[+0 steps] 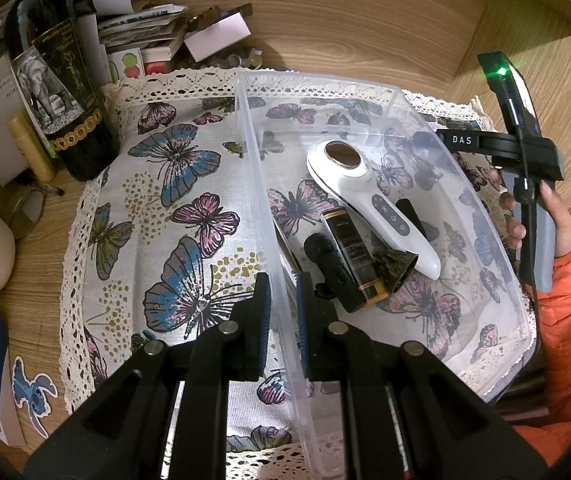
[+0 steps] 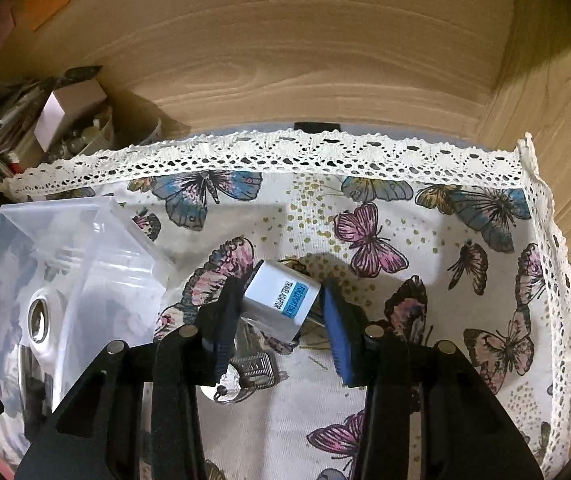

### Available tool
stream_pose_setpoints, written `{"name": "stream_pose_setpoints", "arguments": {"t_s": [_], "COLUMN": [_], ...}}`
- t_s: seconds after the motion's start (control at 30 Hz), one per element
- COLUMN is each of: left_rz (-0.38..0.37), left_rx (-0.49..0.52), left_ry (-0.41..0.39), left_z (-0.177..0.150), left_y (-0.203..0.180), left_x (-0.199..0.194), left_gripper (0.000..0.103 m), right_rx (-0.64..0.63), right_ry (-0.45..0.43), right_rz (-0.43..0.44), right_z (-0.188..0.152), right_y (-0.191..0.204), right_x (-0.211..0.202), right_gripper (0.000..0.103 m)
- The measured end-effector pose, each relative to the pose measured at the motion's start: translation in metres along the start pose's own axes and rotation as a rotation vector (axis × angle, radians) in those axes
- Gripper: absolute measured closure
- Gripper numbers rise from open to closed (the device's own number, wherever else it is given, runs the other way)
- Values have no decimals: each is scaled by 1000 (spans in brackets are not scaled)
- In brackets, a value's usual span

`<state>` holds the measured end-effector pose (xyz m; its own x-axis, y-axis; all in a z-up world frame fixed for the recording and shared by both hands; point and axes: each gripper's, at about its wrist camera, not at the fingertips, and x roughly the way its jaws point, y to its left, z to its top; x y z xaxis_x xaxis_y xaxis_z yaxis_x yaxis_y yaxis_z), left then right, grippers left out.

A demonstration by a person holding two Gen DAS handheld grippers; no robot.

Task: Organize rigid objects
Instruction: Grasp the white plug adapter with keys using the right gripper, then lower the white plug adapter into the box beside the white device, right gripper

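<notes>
So nearest up, the left tool [image 1: 281, 312] is pinched onto the left wall of the clear plastic bin [image 1: 497, 216], one finger outside, one inside. I'd guess that's just to pin the bin so it doesn't skate around on the butterfly cloth [image 1: 173, 208] while stuff gets dropped in.

Inside the bin, a bit farther out, there's already a small pile: a black-and-gold tube [image 1: 355, 252], a black cylindrical gadget [image 1: 325, 260] next to it, and a white handheld device [image 1: 365, 192] with a round metal head lying diagonally over them. So the sorting looks partly done.

The right tool [image 2: 281, 304] sits over the cloth just right of the bin, jaws part-way apart with a white travel adapter [image 2: 281, 300] between them. It looks snug, the adapter tilted and apparently lifted, so I read it as gripped, though the contact isn't clear-cut. A bunch of keys [image 2: 251, 368] is still on the cloth right under it.

Far left on the bench there's a wine bottle [image 1: 57, 92] and stacked paper clutter [image 1: 141, 32] against the wooden back wall [image 2: 285, 60].
</notes>
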<state>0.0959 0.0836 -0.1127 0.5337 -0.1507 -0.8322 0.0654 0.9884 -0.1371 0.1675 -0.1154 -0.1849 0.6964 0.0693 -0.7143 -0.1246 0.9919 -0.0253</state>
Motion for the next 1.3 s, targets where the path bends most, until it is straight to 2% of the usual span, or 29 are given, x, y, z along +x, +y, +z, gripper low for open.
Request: {"name": "stream_pose_setpoints", "arguments": {"t_s": [0.23, 0.6, 0.83, 1.07, 1.3], "left_rz": [1, 3, 3, 3, 3], "left_rx": [0, 1, 1, 1, 1], "left_ry": [1, 1, 1, 1, 1], "left_z": [0, 1, 1, 1, 1], "left_y": [0, -1, -1, -1, -1], "left_x": [1, 2, 2, 2, 3], "left_gripper": [92, 92, 92, 92, 92], "right_rx": [-16, -90, -175, -282, -363], "right_ry": [-25, -178, -252, -235, -151], "right_rz": [-3, 28, 97, 157, 194], "right_z": [-4, -5, -13, -30, -47], "right_y": [4, 30, 60, 99, 120], "right_x": [-11, -84, -123, -121, -103], "right_gripper": [67, 67, 67, 67, 67]}}
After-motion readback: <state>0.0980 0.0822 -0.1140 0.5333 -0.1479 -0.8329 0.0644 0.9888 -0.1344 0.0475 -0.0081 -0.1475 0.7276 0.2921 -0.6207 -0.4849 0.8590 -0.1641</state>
